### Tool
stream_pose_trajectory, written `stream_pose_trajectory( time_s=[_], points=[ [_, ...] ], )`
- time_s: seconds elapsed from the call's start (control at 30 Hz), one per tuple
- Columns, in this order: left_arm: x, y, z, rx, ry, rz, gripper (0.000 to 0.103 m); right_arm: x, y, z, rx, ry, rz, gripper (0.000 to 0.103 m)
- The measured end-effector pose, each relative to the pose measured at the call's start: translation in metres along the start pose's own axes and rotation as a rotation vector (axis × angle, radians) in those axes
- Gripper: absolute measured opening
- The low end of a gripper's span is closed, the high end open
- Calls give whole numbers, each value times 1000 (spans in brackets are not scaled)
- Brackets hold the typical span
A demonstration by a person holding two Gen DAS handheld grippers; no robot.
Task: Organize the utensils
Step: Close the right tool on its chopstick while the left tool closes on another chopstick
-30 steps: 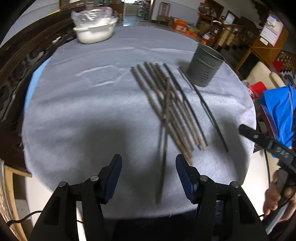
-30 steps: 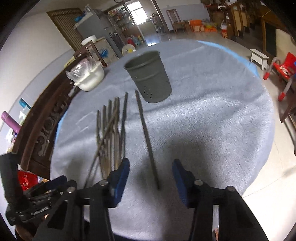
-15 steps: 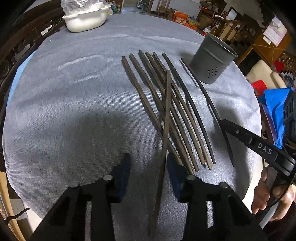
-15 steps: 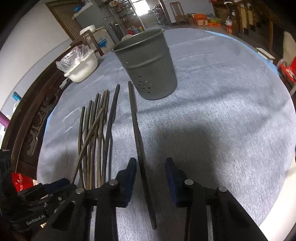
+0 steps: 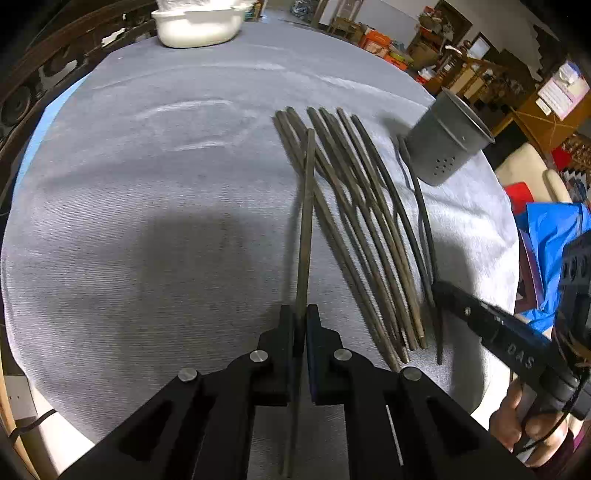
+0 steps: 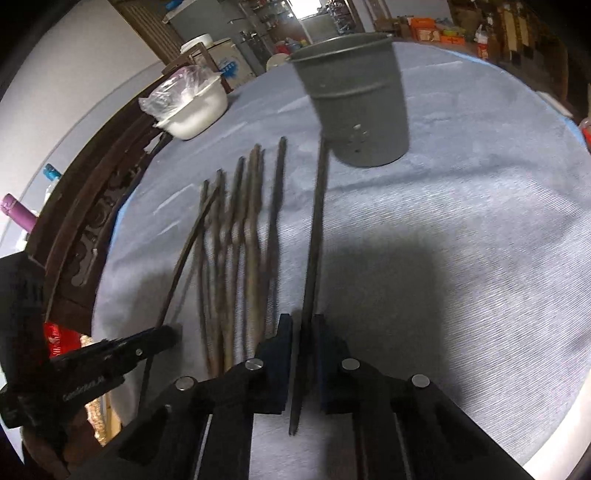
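Observation:
Several dark chopsticks (image 5: 365, 229) lie side by side on the grey cloth. My left gripper (image 5: 300, 317) is shut on a brown chopstick (image 5: 306, 221) that crosses the others. My right gripper (image 6: 303, 325) is shut on a black chopstick (image 6: 316, 229) that points at the grey perforated holder (image 6: 358, 99). The holder also shows in the left wrist view (image 5: 447, 140), upright at the far right. The row of chopsticks shows in the right wrist view (image 6: 236, 236), left of my right gripper.
The round table (image 5: 147, 206) has a grey cloth over it. A white bowl with a plastic bag (image 5: 199, 22) stands at the far edge; it also shows in the right wrist view (image 6: 188, 107). A dark carved wooden chair back (image 6: 92, 221) borders the table's left side.
Both grippers moved forward over the chopsticks and went from open to shut, the left onto the crossing brown chopstick, the right onto the lone black one.

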State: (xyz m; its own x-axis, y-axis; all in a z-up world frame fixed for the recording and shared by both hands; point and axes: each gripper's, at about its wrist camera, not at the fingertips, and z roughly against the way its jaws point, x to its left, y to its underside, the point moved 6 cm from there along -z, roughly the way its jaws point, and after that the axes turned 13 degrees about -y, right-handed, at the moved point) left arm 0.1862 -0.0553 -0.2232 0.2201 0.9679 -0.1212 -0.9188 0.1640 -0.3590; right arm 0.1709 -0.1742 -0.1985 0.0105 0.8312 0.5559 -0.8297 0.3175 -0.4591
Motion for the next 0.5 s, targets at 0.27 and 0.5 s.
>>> stream_pose_trajectory(
  time_s=[0.27, 0.5],
  points=[
    [47, -11, 17, -9, -7, 57, 7, 31, 12, -16, 65, -77, 45, 12],
    [82, -23, 33, -18, -35, 57, 7, 31, -4, -7, 91, -117, 2, 18]
  ],
)
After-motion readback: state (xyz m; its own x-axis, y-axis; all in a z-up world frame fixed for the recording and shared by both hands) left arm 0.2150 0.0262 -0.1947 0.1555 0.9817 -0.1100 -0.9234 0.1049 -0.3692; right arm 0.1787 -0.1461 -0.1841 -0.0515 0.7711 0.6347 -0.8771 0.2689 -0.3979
